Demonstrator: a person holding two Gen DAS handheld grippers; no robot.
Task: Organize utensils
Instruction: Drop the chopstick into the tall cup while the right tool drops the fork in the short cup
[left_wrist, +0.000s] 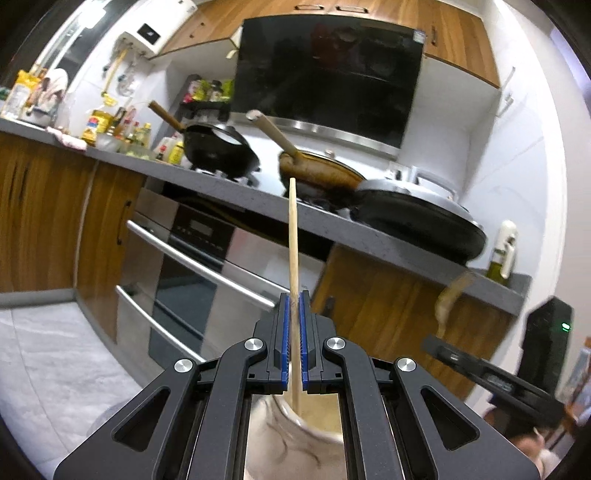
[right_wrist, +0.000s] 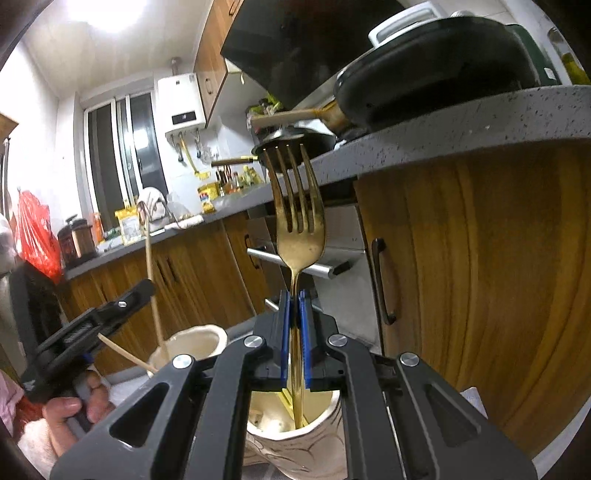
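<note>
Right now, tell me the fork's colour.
Gold; the fork shows best in the right wrist view.

Grey speckled countertop (left_wrist: 236, 192) under black wok (left_wrist: 221, 149), pans.

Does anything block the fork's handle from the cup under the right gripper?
Nothing visible does. The right gripper is shut on the fork, whose handle end already dips inside the cup's open mouth, beside another gold utensil with room left.

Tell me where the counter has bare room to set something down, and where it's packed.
Little is free. The grey counter's bare front strip runs before the black wok and brown pan. A small patch borders the oil bottle. The bottle cluster is crowded.
</note>
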